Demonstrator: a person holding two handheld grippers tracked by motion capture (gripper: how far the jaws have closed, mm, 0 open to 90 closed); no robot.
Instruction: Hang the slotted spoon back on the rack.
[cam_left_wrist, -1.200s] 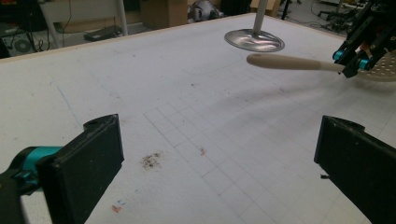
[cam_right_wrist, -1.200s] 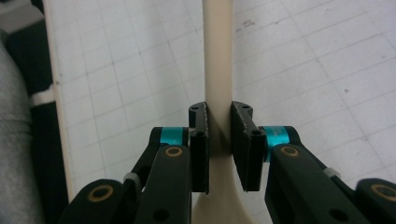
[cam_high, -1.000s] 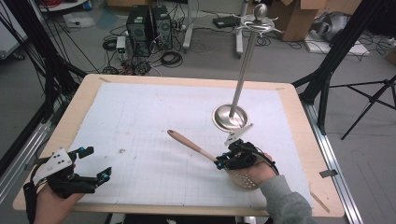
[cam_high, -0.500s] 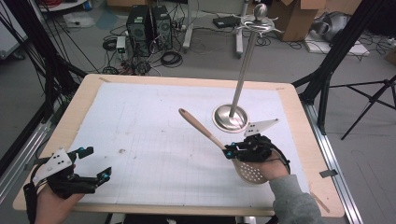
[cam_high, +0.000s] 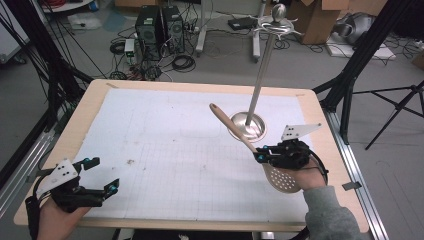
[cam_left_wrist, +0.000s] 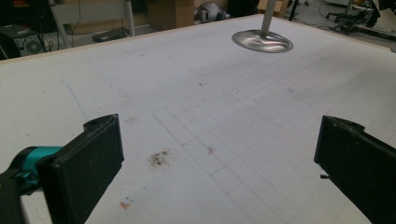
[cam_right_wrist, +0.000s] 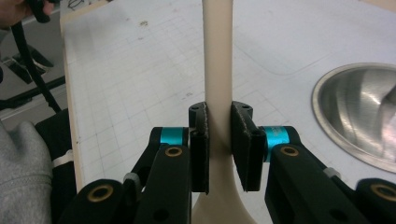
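Raised since the earlier frame, the wooden slotted spoon (cam_high: 252, 150) tilts above the tabletop (cam_high: 165, 150), handle toward the metal stand (cam_high: 257, 85). Right gripper (cam_high: 260, 156) fingers clamp its handle; left gripper (cam_high: 102, 175) fingers spread, empty.

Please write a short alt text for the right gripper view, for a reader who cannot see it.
The right gripper is shut on the pale handle of a slotted spoon, which points away over a white gridded table mat. The round metal base of a stand lies at the right.
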